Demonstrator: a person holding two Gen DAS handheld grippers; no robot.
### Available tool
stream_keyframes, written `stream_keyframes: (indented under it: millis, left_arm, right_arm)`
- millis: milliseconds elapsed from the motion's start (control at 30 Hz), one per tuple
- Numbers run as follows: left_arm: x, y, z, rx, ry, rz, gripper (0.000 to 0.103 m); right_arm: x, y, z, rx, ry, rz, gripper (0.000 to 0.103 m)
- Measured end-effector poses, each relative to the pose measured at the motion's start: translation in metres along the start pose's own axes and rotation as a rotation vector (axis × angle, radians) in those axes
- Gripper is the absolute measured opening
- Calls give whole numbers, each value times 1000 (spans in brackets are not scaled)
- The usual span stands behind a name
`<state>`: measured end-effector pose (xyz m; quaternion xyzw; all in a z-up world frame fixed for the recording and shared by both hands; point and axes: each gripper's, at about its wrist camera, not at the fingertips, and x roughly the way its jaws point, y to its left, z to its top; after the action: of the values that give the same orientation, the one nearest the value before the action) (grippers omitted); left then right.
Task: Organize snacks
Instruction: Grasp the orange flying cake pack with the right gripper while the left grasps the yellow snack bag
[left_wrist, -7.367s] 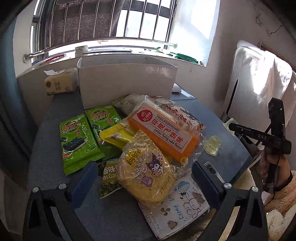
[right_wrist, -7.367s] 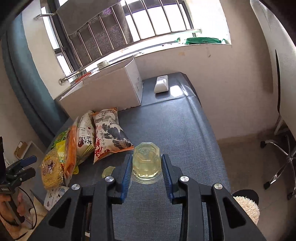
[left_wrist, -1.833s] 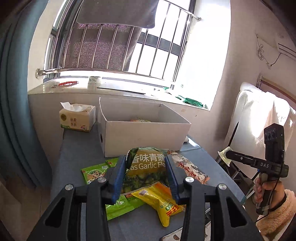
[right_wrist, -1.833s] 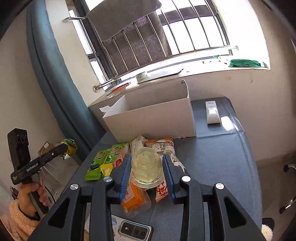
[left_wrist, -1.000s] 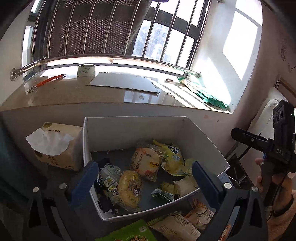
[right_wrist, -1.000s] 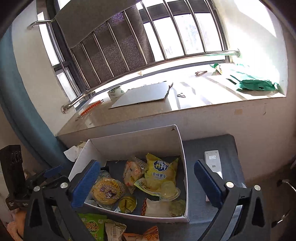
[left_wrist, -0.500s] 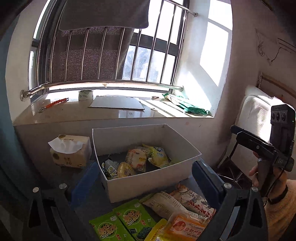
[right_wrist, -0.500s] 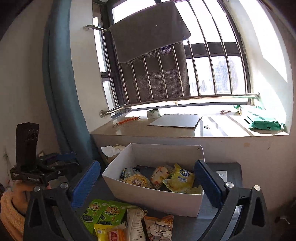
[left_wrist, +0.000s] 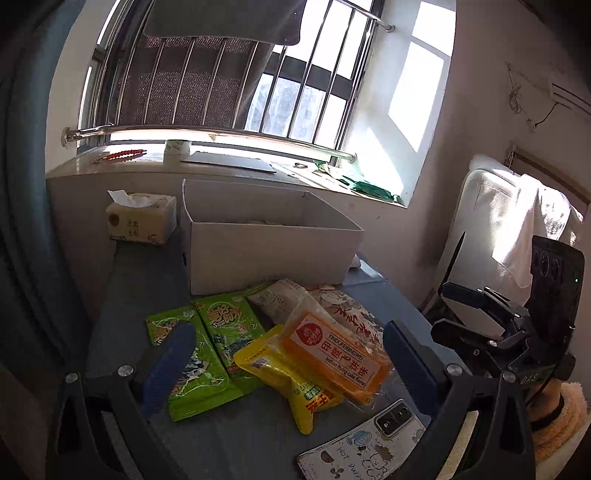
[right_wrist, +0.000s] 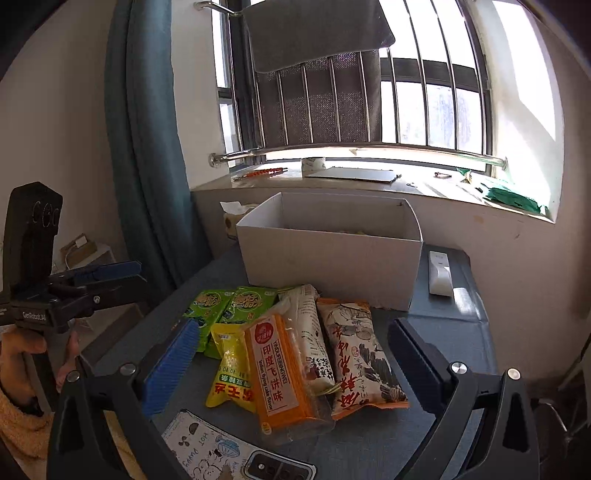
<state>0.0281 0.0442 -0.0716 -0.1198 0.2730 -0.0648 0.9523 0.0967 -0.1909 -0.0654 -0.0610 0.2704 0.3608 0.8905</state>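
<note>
Left gripper (left_wrist: 286, 363) spread wide, holding nothing, above the snacks on the blue-grey table (left_wrist: 147, 280). Right gripper (right_wrist: 291, 363) likewise spread and bare. From left to right on the table: two green packets (right_wrist: 231, 302) with Chinese print, a yellow pouch (right_wrist: 232, 369), an orange pack (right_wrist: 279, 373) reading "YINDUFEIBINGWEI, Indian flying cake flavor", a pale wrapped snack (right_wrist: 308, 332), an orange-and-white bag (right_wrist: 360, 354) with red Chinese characters. Just behind, touching the row: white box (right_wrist: 328, 258). Nearest the cameras, a phone (left_wrist: 369, 439) in a cartoon case marked "HOT puppy".
</note>
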Motion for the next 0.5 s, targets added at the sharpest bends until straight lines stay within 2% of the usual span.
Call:
stream_keyframes:
  millis: [67,167,233,433,500]
  left_arm:
    - [-1,-2,-17,-7,6,27,103]
    - [0,0,-37,-26,33,38,103]
    - [1,3,-44,-44,50,49,103]
    - [-1,13,-46,-70,43,83,103]
    - [-3,17,-47,-83,42,84,103]
  right_arm:
    - [3,7,-17,-11,18,-26,103]
    - [13,16,-38,-53,93,-95,103]
    - [17,22,-46,-87,117,-103,103]
    - [40,36,-53,-259,175,-239,103]
    - [49,41,-56,-308,191,-247,103]
